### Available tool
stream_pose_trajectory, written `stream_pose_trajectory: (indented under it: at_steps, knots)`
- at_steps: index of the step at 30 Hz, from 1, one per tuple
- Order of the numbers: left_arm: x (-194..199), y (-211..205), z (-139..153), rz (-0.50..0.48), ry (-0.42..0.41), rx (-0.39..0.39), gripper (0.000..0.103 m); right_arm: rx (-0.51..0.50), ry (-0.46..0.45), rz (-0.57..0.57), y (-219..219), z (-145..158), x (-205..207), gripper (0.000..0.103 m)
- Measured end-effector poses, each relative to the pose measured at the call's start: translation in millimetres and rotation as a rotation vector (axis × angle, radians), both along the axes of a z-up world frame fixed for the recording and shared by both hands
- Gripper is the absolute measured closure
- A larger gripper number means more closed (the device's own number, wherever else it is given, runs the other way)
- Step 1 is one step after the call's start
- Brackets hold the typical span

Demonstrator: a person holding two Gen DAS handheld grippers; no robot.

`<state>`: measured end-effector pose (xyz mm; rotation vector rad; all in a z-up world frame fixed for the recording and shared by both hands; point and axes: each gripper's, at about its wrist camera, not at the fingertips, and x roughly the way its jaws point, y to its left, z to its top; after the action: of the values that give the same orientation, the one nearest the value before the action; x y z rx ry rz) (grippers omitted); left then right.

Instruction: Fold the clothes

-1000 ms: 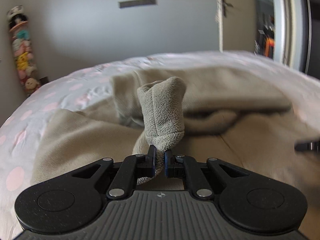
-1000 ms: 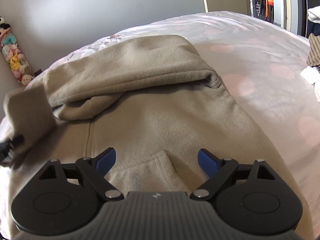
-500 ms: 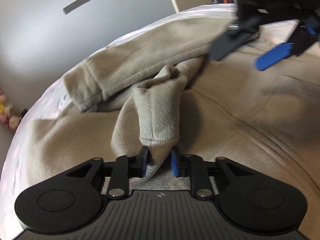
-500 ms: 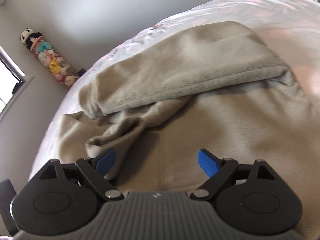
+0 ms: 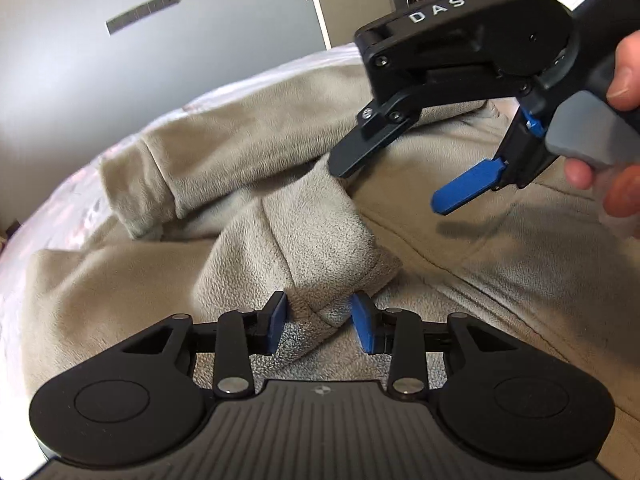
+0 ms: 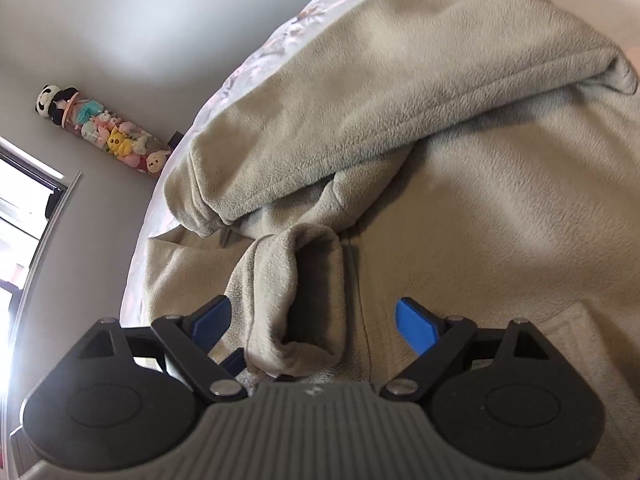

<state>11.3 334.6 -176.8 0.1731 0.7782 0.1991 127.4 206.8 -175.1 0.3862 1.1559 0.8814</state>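
Already the left gripper [image 5: 320,322] is opening, its blue pads parting from the cuff of the beige fleece garment [image 5: 500,280] lying on the bed just ahead. That sleeve may spring out of its fold. The right gripper [image 6: 312,320] hovers above the cuff, spread wide and empty. Its hem lies out of frame.

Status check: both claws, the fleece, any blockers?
Left claw opening, sleeve cuff between the pads. Right claw open wide, empty, over the same cuff. Beige fleece spread on the bed, part-folded. Nothing in the way.
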Motion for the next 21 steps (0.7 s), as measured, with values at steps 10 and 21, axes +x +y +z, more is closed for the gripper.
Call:
stream_pose_trajectory:
  at_steps: [10,21]
  knots:
    - [7.3,10.3,-9.1,0.023,0.043,-0.056,0.071,-0.077,-0.040,0.072,30.4,-12.9,-5.2,0.014]
    - [10.1,13.2,-9.1,0.034,0.054,-0.067,0.072,-0.143,-0.170,0.184,50.6,-6.5,-23.2,0.080]
